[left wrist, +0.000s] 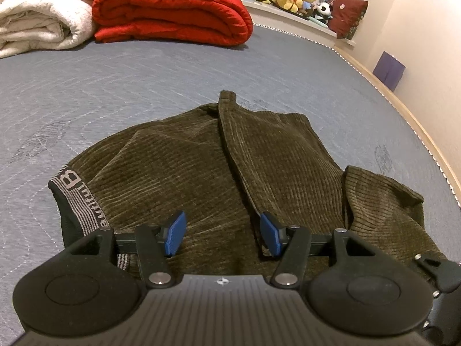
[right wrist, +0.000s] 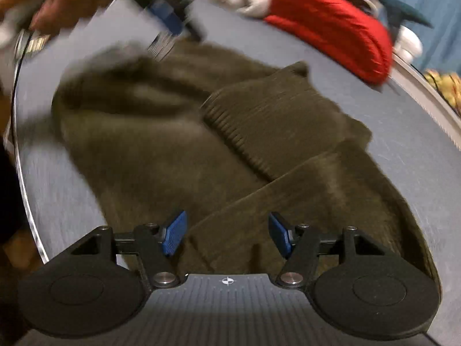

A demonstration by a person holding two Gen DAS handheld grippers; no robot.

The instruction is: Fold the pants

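Pants (left wrist: 201, 173), olive corduroy, are seen rumpled on the bed (left wrist: 144, 86). Left gripper (left wrist: 222, 233) and right gripper (right wrist: 227, 232) are held released above them, grasping nothing.

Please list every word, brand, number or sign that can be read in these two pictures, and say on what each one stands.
"B": large grey letter on the black elastic waistband of the olive-green corduroy pants.
Smaller grey letters beside it on the waistband: partly hidden, not readable.
Right wrist view: motion-blurred, no readable text.
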